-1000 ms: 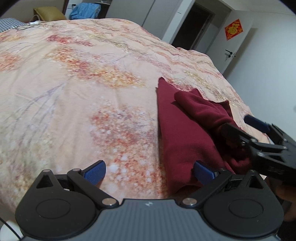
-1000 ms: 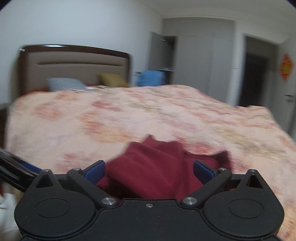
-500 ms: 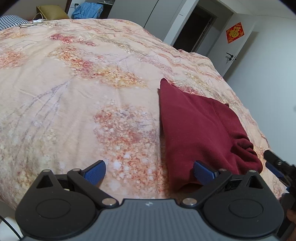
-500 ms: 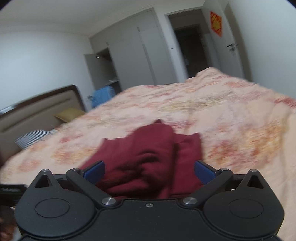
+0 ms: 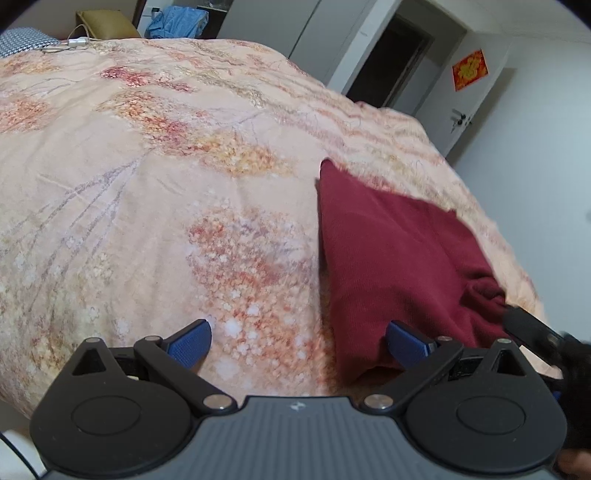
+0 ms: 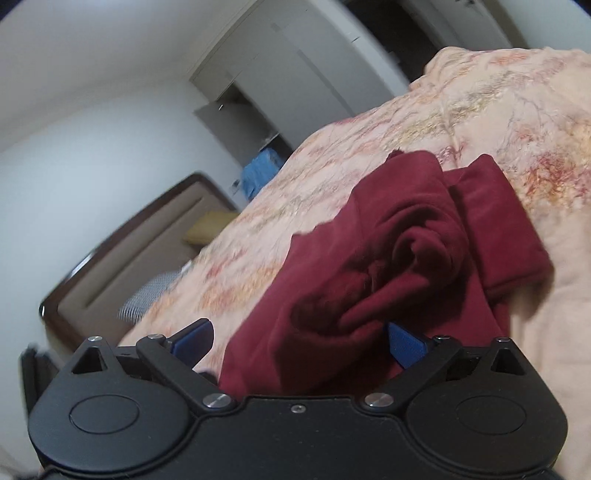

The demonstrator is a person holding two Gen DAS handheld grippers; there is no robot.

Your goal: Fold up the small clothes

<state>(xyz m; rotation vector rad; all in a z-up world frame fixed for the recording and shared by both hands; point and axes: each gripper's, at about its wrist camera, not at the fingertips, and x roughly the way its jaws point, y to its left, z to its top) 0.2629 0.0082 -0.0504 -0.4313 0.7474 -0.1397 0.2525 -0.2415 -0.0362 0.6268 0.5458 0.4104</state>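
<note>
A dark red knit garment [image 5: 391,258] lies partly folded on the floral bedspread [image 5: 166,192], its near right end bunched up. My left gripper [image 5: 299,341] hovers open over the bed's near edge, its right finger at the garment's left hem, nothing held. In the right wrist view the garment [image 6: 388,251] is rumpled, with a flat folded band at its right. My right gripper [image 6: 299,339] is open, tilted, with the cloth's near edge lying between its blue pads. The right gripper [image 5: 535,332] also shows as a black shape at the garment's near right corner.
Pillows [image 5: 103,24] and a blue cloth pile [image 5: 177,26] sit at the head of the bed, with a brown headboard [image 6: 122,266] behind. Wardrobe doors and a dark doorway [image 5: 388,70] stand beyond the far side.
The garment's upper flap, held up by the right gripper a second ago, now lies flat. The right gripper let go, drew back to the near right corner and tilted. The left gripper barely moved.
</note>
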